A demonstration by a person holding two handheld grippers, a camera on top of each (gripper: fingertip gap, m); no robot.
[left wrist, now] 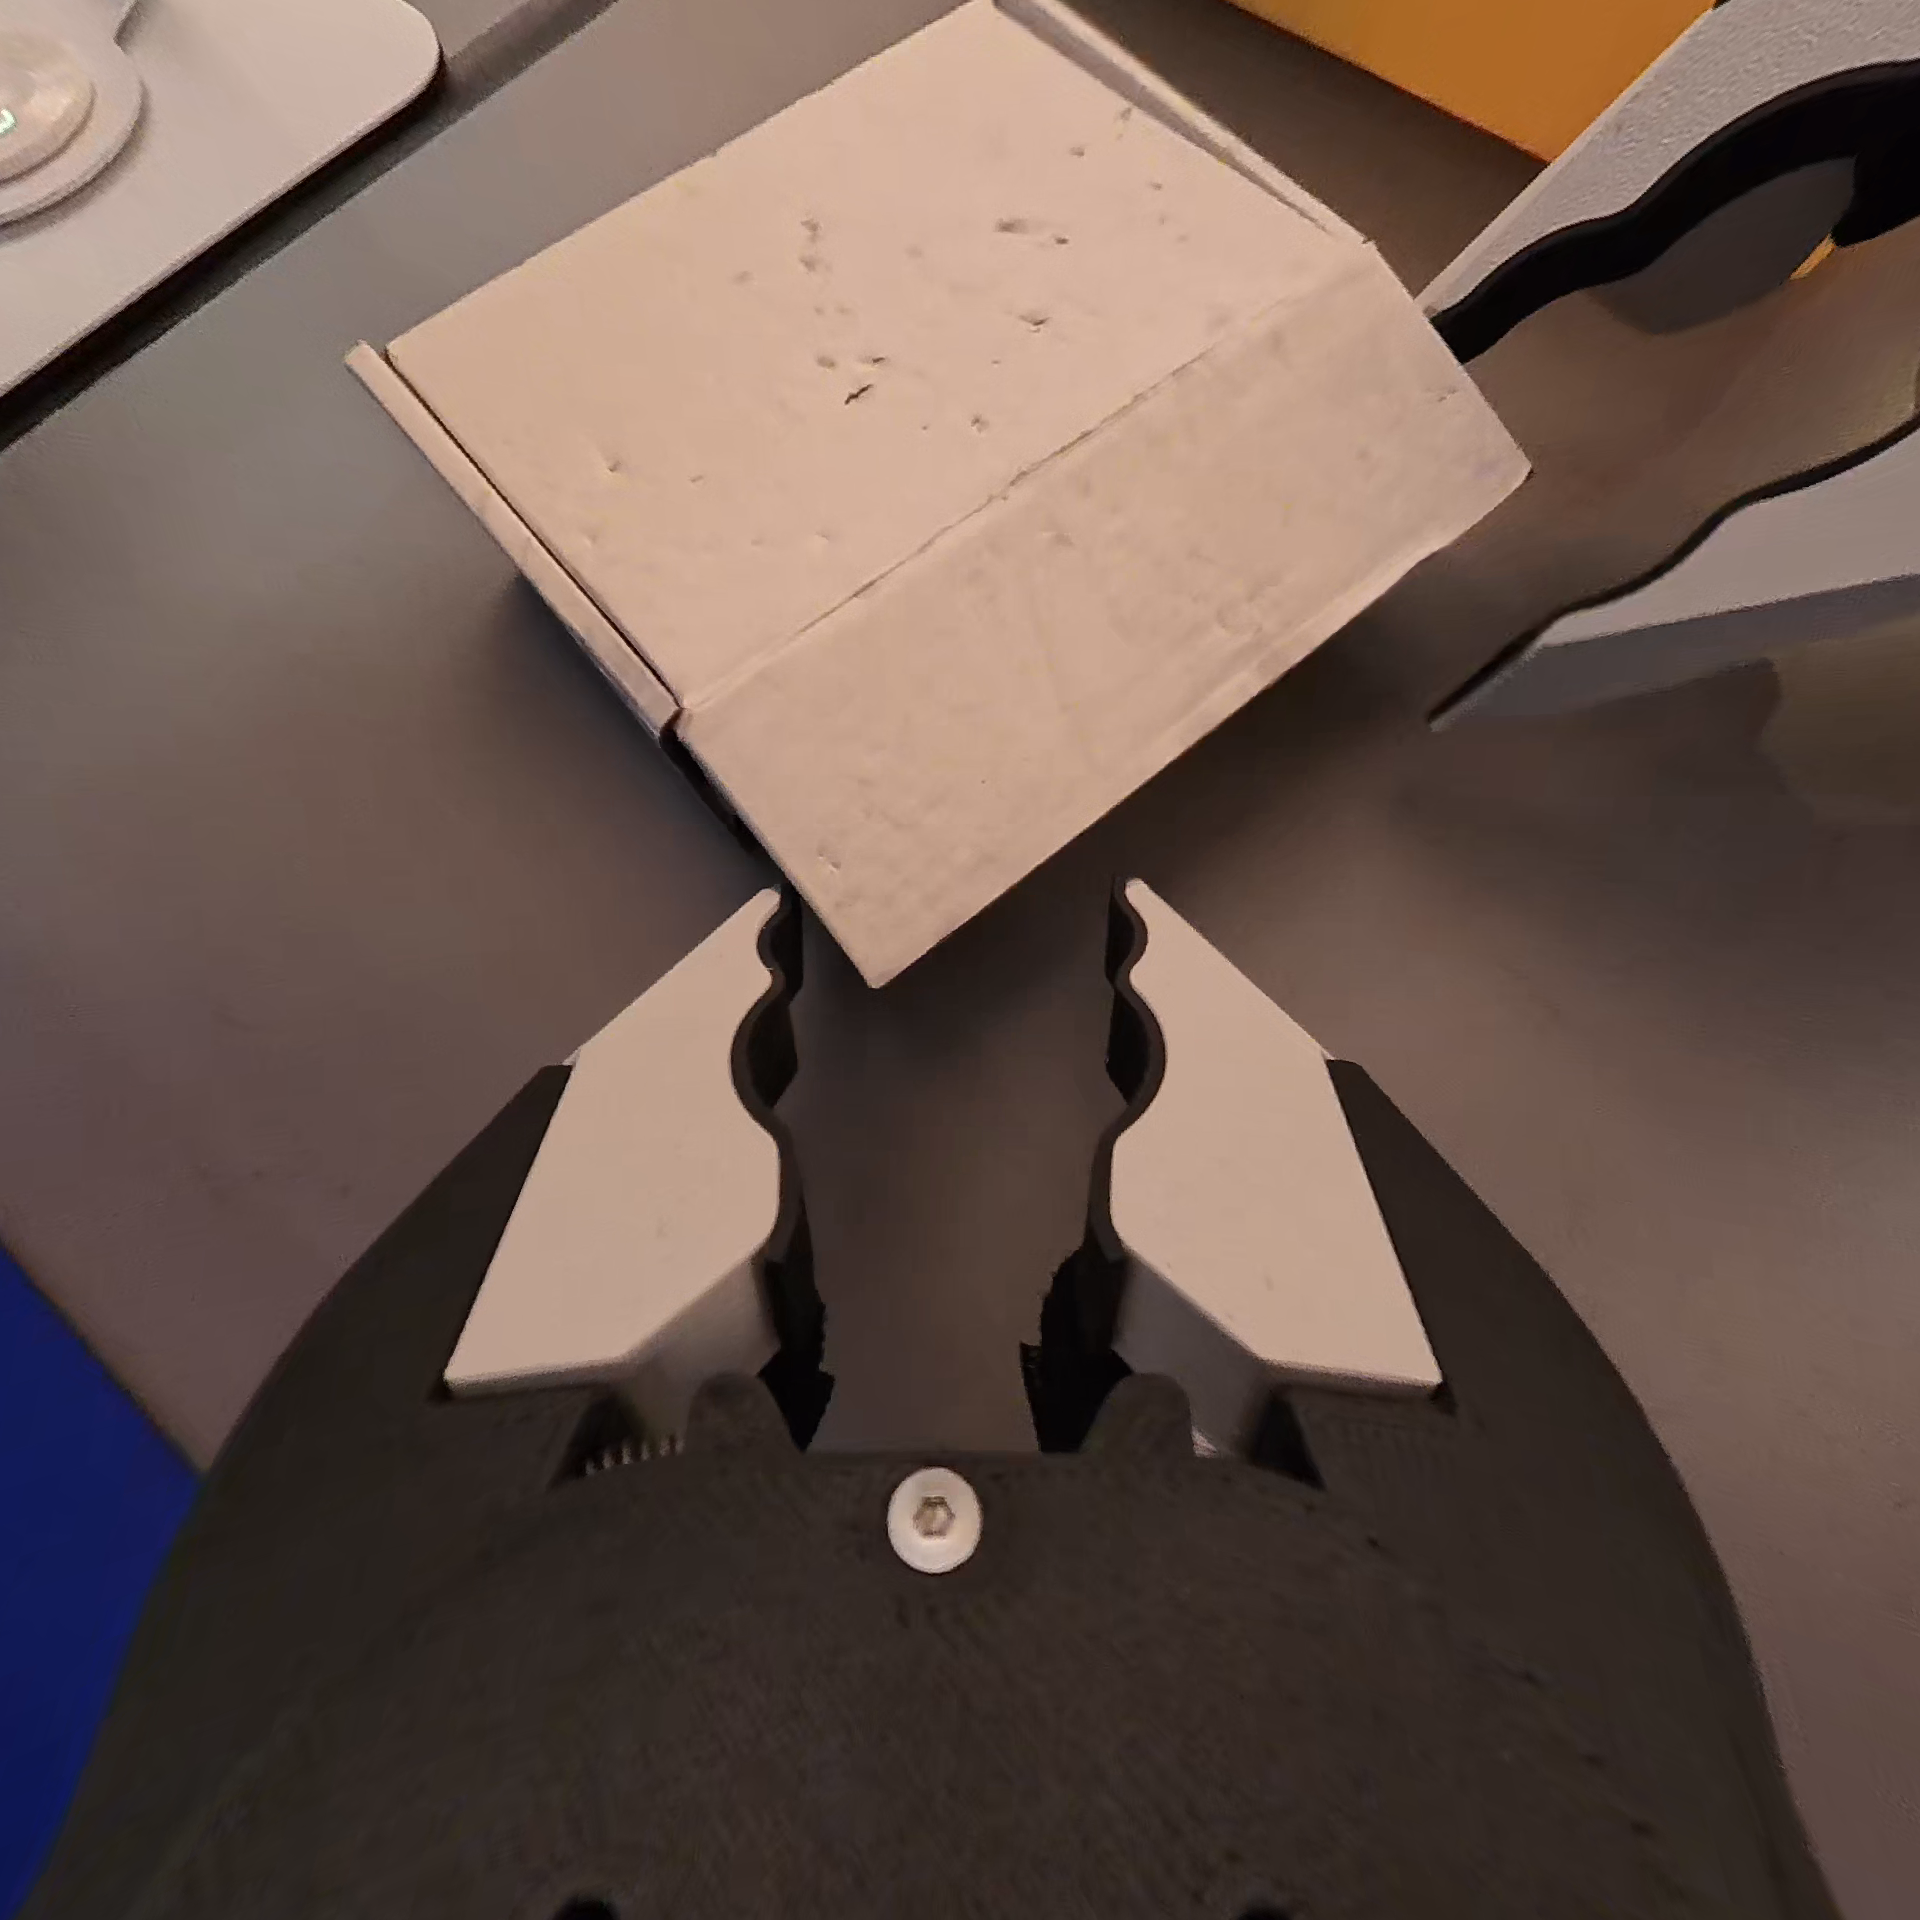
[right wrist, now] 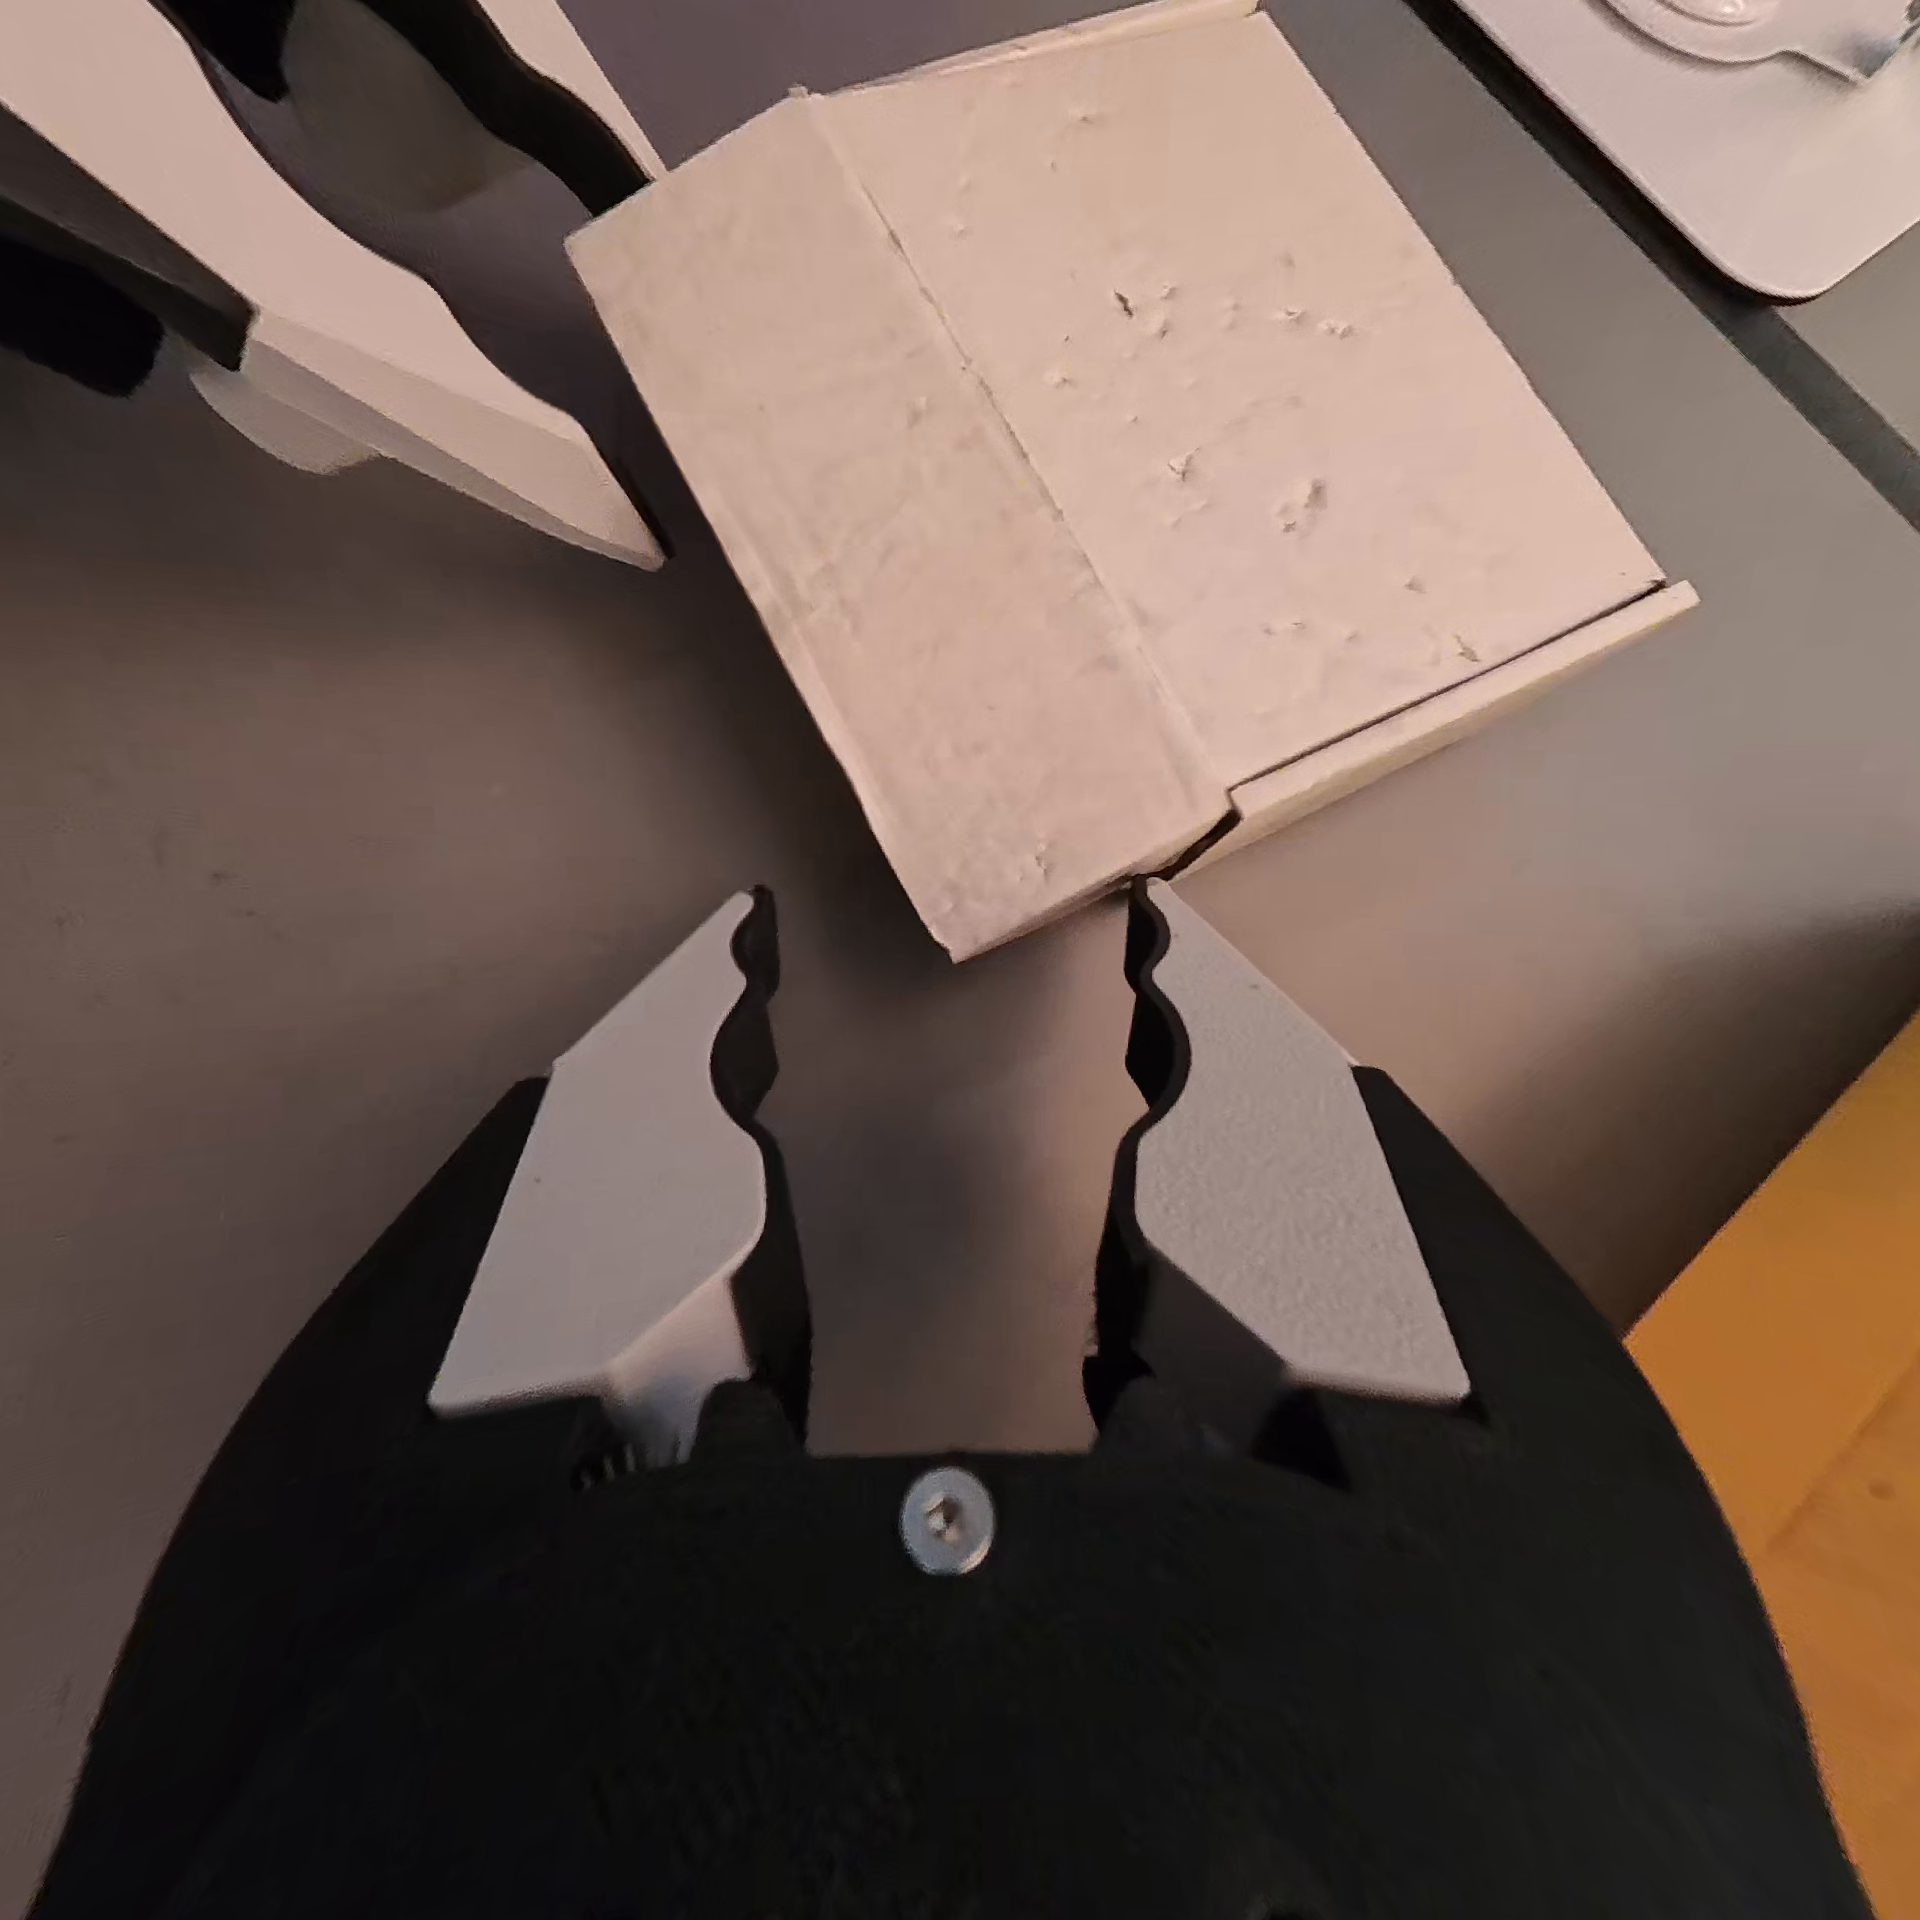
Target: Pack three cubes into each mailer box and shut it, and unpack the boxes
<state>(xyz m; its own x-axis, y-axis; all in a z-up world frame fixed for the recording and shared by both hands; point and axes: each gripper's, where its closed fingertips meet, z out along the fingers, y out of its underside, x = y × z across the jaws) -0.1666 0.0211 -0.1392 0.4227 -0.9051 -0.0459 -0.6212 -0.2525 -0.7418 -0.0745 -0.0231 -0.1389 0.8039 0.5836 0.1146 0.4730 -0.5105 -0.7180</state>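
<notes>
A white cardboard mailer box point(left wrist: 883, 416) lies on the dark grey table with its lid down and the front flap point(left wrist: 1091, 707) sticking out, not tucked in. My left gripper point(left wrist: 951, 904) is open and empty, its tips just short of a corner of the flap. The box also shows in the right wrist view point(right wrist: 1195, 436), with the flap point(right wrist: 894, 540) on its left side. My right gripper point(right wrist: 951, 899) is open and empty, its right fingertip point(right wrist: 1153, 909) at the box's near corner. Each gripper shows in the other's view, beside the box. No cubes show.
A light grey pad with a clear domed object point(left wrist: 156, 135) lies at the table's far left; it also shows in the right wrist view point(right wrist: 1714, 125). A yellow surface point(right wrist: 1766, 1403) borders the table. A blue area point(left wrist: 73, 1403) lies at the lower left.
</notes>
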